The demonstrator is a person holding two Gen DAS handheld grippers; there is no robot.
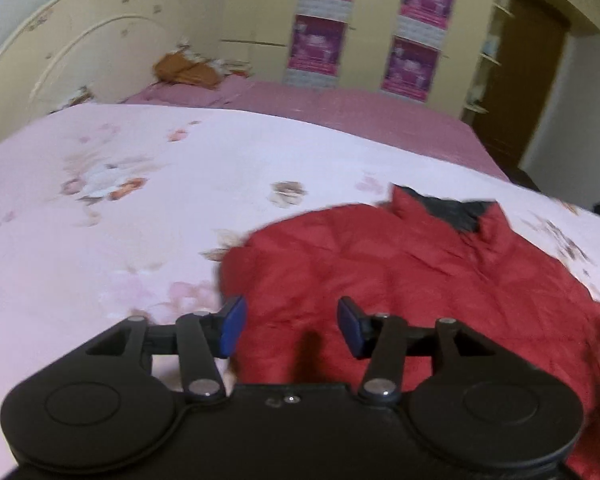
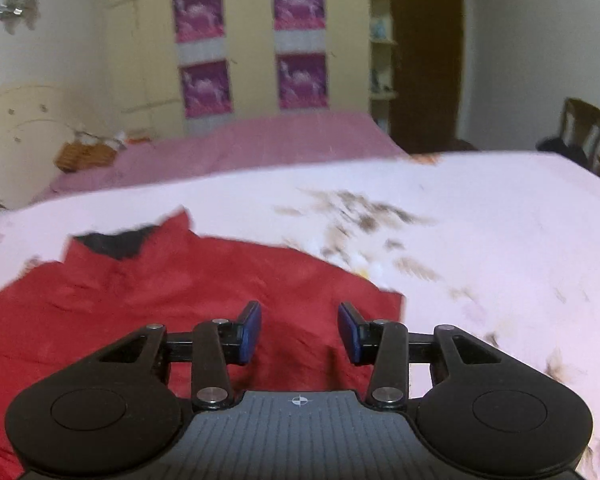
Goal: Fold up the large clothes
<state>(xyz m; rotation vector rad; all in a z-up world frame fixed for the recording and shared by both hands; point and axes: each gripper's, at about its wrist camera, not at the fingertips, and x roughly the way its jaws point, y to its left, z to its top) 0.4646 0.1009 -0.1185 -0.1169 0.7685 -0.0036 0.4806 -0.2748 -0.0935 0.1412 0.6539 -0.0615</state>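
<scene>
Red jacket [image 1: 400,280] spread flat on pink floral bedspread [image 1: 100,208], dark-lined collar [image 1: 452,210] at far end. Left gripper [image 1: 291,327] above jacket's left edge, jaws apart, holding nothing. Right gripper [image 2: 299,332] above right edge, jaws apart, likewise.

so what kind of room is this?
Most likely a home bedroom: a bed with a floral sheet, a cream headboard and a tall wardrobe. The red jacket lies on the bed.
</scene>
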